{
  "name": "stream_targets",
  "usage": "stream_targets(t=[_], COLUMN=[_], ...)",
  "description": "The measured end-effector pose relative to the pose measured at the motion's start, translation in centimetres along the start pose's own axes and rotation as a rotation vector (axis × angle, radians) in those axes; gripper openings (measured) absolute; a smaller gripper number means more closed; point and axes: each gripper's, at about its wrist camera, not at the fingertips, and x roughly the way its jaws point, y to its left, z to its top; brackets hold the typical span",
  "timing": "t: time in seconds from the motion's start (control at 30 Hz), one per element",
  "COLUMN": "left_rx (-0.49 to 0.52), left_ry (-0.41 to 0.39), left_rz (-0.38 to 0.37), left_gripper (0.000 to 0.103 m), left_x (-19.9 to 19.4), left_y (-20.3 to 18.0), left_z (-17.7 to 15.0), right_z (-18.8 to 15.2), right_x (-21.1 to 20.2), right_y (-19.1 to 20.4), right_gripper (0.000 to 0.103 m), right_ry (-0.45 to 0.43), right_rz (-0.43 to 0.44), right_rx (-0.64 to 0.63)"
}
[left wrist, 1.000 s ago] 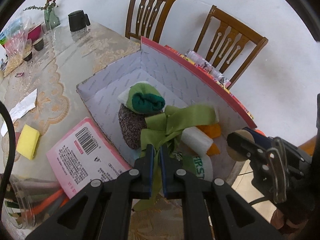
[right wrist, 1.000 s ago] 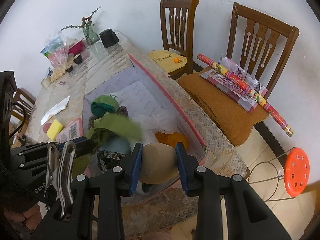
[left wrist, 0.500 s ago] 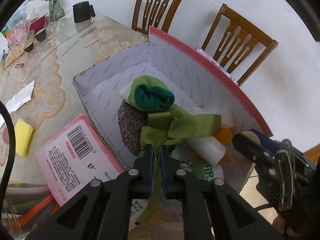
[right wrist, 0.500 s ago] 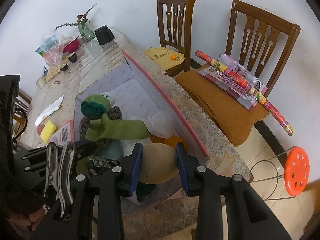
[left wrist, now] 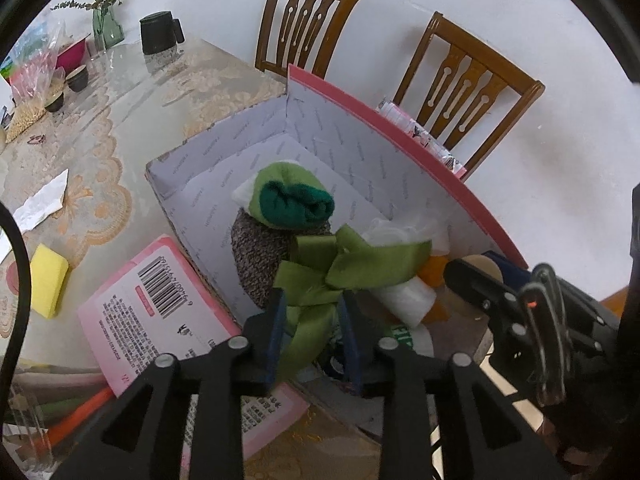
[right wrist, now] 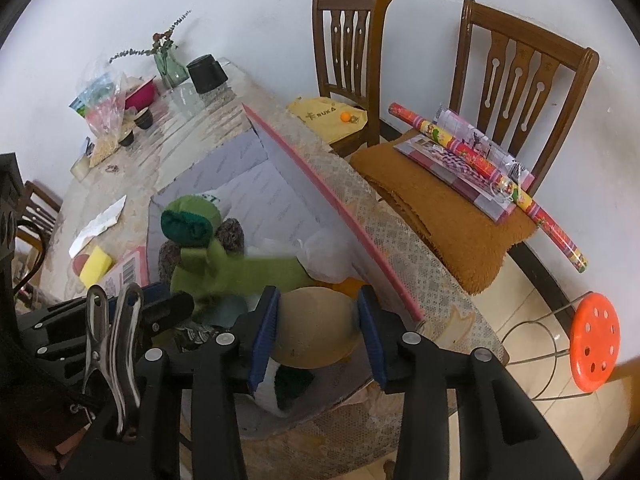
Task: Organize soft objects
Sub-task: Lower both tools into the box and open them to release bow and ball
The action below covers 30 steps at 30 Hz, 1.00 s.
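A pink-rimmed cardboard box [left wrist: 224, 148] on the table holds a green sock roll [left wrist: 292, 200], a grey speckled roll [left wrist: 256, 260], white rolls and an olive-green ribbon [left wrist: 360, 264]. My left gripper [left wrist: 312, 320] hovers at the box's near edge with its jaws opening. The ribbon's tail hangs loose between the pads, with a gap on each side. My right gripper [right wrist: 318, 320] is over the box's near right corner, also opening. A tan round soft pad [right wrist: 316, 324] fills its gap, and both pads still touch it. From the left wrist the tan pad [left wrist: 480, 268] shows between the right fingers.
A pink lid with a barcode [left wrist: 152, 308] and a yellow sponge [left wrist: 48, 280] lie left of the box. A black mug [left wrist: 158, 34], a vase and bowls stand at the far end. Two wooden chairs [right wrist: 500, 120] and an orange stool [right wrist: 592, 348] stand on the right.
The left jaws, shut on the ribbon before, have parted and the ribbon now hangs free. The right jaws stand a little wider around the tan pad. Neither hand has shifted much.
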Motion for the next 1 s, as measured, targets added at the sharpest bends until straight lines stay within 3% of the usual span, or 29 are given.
stream_targets(t=[0.27,1.0], left_rx=[0.032,0.031], left_ry=[-0.024,-0.055], left_rz=[-0.001,0.004], left_gripper=[0.038,0.039], left_x=[-1.3,-4.2], left_y=[-0.5,-0.4], left_z=[-0.2,-1.6], right_z=[0.2,-0.4], right_x=[-1.0,-3.4], right_y=[0.1,1.0], right_gripper=[0.046,0.051], right_ry=[-0.036,-0.094], right_rz=[0.01,0.03], right_rx=[0.007,-0.035])
